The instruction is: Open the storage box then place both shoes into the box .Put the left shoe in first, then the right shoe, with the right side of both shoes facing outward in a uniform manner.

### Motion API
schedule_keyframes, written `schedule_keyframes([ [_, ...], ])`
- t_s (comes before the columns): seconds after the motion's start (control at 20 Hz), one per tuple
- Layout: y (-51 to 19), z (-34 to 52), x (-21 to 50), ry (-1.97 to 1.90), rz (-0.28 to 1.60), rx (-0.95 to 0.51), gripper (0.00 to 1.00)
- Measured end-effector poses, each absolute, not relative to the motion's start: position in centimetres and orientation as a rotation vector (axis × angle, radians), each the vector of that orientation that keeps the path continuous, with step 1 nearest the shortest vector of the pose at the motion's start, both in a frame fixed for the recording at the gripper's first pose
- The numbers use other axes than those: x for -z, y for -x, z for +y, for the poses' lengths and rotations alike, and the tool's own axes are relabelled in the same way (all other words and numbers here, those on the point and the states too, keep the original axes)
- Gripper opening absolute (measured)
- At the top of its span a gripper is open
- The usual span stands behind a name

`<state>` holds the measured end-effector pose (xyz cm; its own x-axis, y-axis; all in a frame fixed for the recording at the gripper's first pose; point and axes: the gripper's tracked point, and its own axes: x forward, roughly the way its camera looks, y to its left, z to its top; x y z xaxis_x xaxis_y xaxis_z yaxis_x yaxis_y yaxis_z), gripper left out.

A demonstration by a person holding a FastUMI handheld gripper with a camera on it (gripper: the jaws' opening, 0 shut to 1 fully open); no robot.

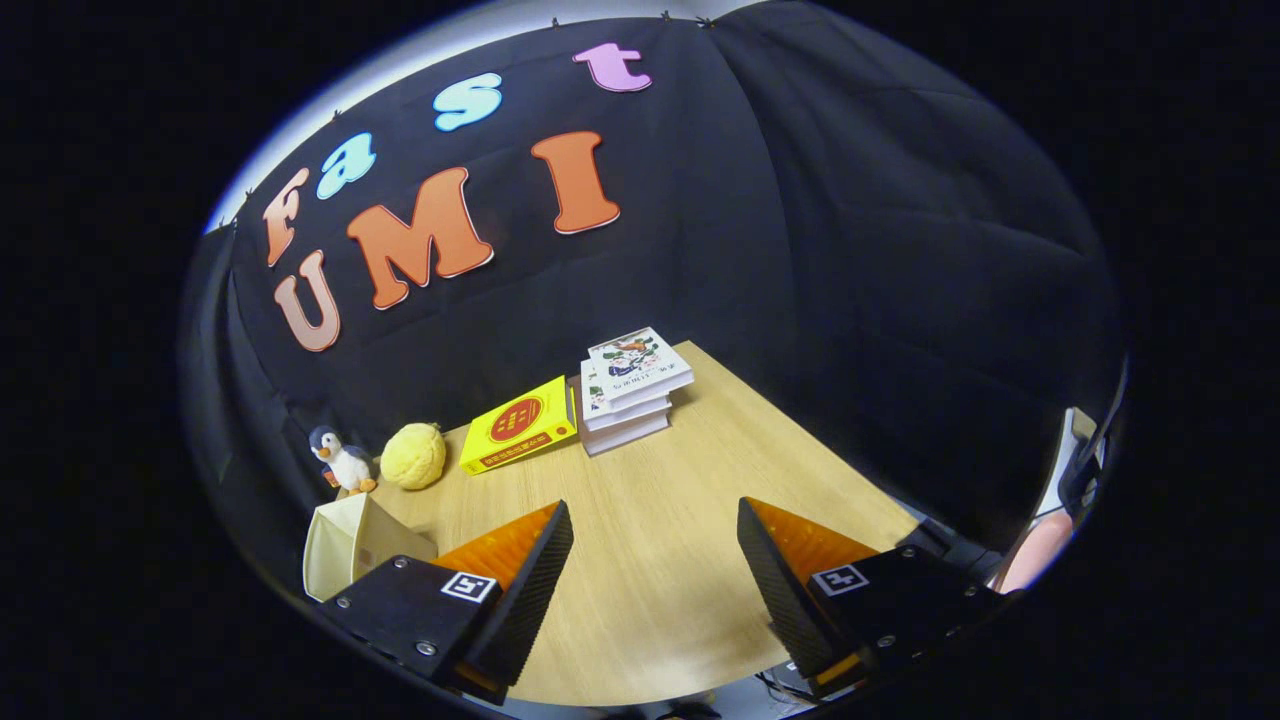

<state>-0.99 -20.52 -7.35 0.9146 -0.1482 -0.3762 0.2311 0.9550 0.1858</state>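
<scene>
Gripper (655, 560) wide open, holding nothing, over wooden table (650, 600), yellow book (520, 427) lettering unreadable

The gripper view rides on the gripper (655, 560) and looks forward and somewhat down along its two spread fingers (530, 585), held above the near part of a wooden table (650, 600). It faces the far end, where a stack of books (632, 388) stands well beyond the fingers against the black cloth wall (850, 250).

Cream storage box (345, 545) on table edge, beside left finger.
</scene>
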Motion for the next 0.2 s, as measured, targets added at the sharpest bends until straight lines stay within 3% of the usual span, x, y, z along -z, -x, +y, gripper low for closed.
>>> schedule_keyframes([
  [0.2,-0.5,-22.1,8.5,-0.231,0.384,0.164,0.98],
])
